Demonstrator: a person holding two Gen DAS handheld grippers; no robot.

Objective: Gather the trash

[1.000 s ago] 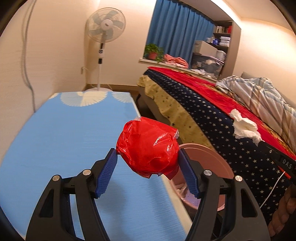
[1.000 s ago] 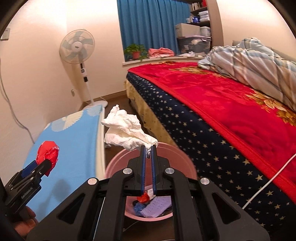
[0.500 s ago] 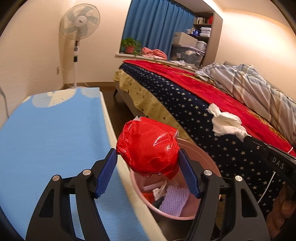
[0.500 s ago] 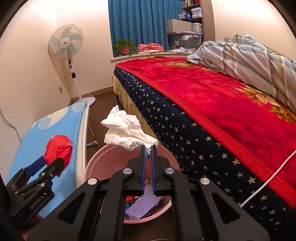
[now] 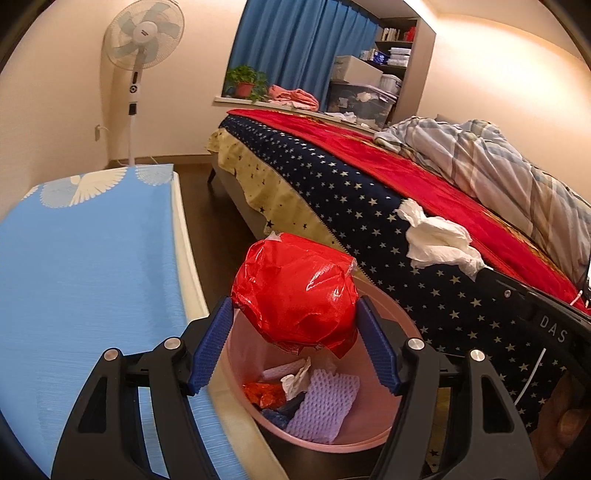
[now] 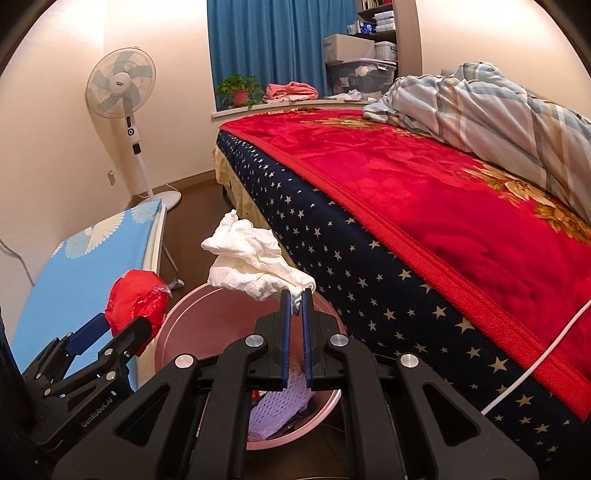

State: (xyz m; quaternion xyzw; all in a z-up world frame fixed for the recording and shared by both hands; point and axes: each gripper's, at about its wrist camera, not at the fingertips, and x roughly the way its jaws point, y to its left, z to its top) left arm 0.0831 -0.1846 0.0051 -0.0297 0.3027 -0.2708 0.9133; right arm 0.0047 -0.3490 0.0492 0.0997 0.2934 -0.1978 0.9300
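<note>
A crumpled red plastic wrapper (image 5: 295, 291) sits between the blue pads of my left gripper (image 5: 295, 306), which is shut on it just above the near rim of the pink trash bin (image 5: 243, 350). In the right wrist view the same wrapper (image 6: 135, 301) hangs at the bin's (image 6: 192, 306) left edge. My right gripper (image 6: 295, 299) holds a corner of a crumpled white tissue (image 6: 251, 262) over the bin; its jaws are opening, and the tissue's tip is still between the pads. The tissue (image 5: 439, 240) also shows in the left wrist view, in front of the bed.
The bin holds purple foam netting (image 5: 325, 402) and other scraps. A blue-covered board (image 5: 85, 258) flanks it on the left, and a bed with a starred blanket (image 5: 332, 177) on the right. A standing fan (image 5: 142, 29) is at the back wall. A white cable (image 6: 535, 369) hangs over the bed's side.
My left gripper carried the red wrapper rightward off the blue board to above the bin. The right gripper sank a little over the bin, and the gap between its pads has widened slightly.
</note>
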